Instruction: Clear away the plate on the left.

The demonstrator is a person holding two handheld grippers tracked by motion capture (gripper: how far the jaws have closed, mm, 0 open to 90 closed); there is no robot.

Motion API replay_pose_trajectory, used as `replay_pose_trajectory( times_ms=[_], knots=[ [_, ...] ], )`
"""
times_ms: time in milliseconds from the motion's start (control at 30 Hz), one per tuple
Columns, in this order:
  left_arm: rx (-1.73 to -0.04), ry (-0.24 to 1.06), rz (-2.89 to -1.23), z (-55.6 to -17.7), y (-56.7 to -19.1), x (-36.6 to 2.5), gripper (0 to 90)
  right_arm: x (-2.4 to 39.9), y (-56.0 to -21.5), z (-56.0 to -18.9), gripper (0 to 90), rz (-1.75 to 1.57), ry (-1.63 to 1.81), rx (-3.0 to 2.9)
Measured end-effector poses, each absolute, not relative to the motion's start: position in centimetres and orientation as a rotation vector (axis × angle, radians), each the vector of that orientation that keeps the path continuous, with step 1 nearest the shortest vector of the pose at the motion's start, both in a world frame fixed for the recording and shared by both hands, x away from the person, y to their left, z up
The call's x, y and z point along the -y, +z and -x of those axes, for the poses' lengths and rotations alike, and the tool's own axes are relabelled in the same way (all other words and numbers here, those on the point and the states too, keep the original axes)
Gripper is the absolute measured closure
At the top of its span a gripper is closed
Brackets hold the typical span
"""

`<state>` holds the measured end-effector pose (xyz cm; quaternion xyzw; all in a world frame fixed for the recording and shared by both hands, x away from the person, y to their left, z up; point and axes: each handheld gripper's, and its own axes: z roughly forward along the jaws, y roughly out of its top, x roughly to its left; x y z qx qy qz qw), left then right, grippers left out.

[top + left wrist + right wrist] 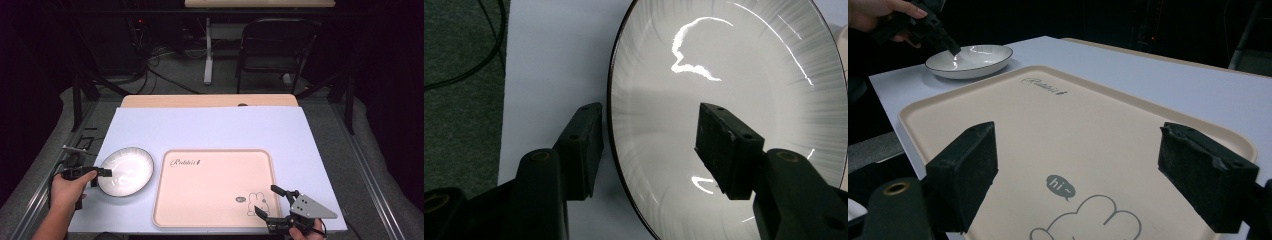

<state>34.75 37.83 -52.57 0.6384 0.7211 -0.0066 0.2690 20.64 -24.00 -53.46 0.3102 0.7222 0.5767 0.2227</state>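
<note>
A white plate (pixel 126 171) with a thin dark rim lies at the table's left, just beside a beige tray (pixel 215 175) printed with a rabbit. My left gripper (pixel 101 177) is open at the plate's left edge. In the left gripper view its jaws straddle the rim of the plate (pixel 734 65), one outside on the table and one over the inside, with the left gripper (pixel 649 130) not closed on it. My right gripper (pixel 266 199) hangs open over the tray's near right corner. Between its wide jaws lies the tray (pixel 1073 115), with the right gripper (pixel 1078 155) holding nothing.
A pale mat (pixel 210 127) covers the table, whose wooden far edge (pixel 210 101) shows behind. Beyond stand a black chair (pixel 272 45) and a table leg (pixel 208 50), with cables on the floor. Dark frame struts (pixel 77 100) flank both sides.
</note>
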Motion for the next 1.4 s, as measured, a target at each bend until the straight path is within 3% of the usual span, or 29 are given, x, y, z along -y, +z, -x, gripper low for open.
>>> replay_pose_trajectory(
  times_ms=[767,1400],
  knots=[
    [-1.987,-0.07,-1.689,-35.34,-53.47,-37.62,52.3,23.96,-53.47,-20.66,15.4,-0.855,1.595,-1.997],
    [-2.035,-0.056,-1.718,-35.66,-53.42,-37.7,65.3,23.93,-53.48,-20.72,15.4,-0.856,1.598,-1.999]
  ],
)
